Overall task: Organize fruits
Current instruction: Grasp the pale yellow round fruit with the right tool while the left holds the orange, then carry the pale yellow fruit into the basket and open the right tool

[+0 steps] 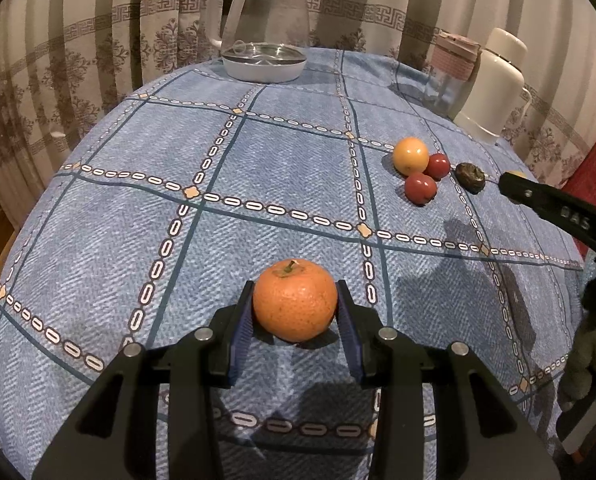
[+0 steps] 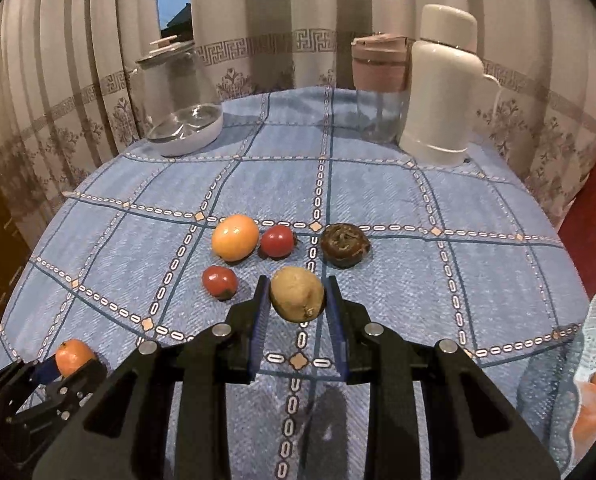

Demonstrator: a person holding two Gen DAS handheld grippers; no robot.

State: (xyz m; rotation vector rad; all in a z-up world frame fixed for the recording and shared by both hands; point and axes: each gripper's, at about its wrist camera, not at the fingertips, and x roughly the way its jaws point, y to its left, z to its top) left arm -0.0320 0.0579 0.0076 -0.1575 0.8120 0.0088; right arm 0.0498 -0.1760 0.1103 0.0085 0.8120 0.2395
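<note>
Nearest in the left wrist view: left gripper (image 1: 296, 312), jaws set close on either side of an orange tangerine (image 1: 295, 300), stem end up, fruit resting on the blue checked tablecloth (image 1: 138, 240) of the worktop; actual pad contact hard to confirm. In the right wrist view: right gripper (image 2: 297, 300), jaws narrowed around a yellowish-brown oval fruit (image 2: 297, 294), long axis slanting from far left to near right, stem nub at the near right end; firm contact likewise not certain. Just left of it, a small red fruit (image 2: 219, 282). Beyond, left to right in a loose row: a yellow-orange round fruit (image 2: 235, 237), a second red fruit (image 2: 277, 241) just beside it, and a dark brown wrinkled fruit (image 2: 345, 245) slightly apart. Nothing between the jaws and this cluster. Farthest, at the worktop's back edge before the patterned curtain (image 2: 78, 100): a glass kettle (image 2: 182, 100) at left, a clear cup with pink lid (image 2: 378, 88) and a white thermos (image 2: 442, 88) at right.
</note>
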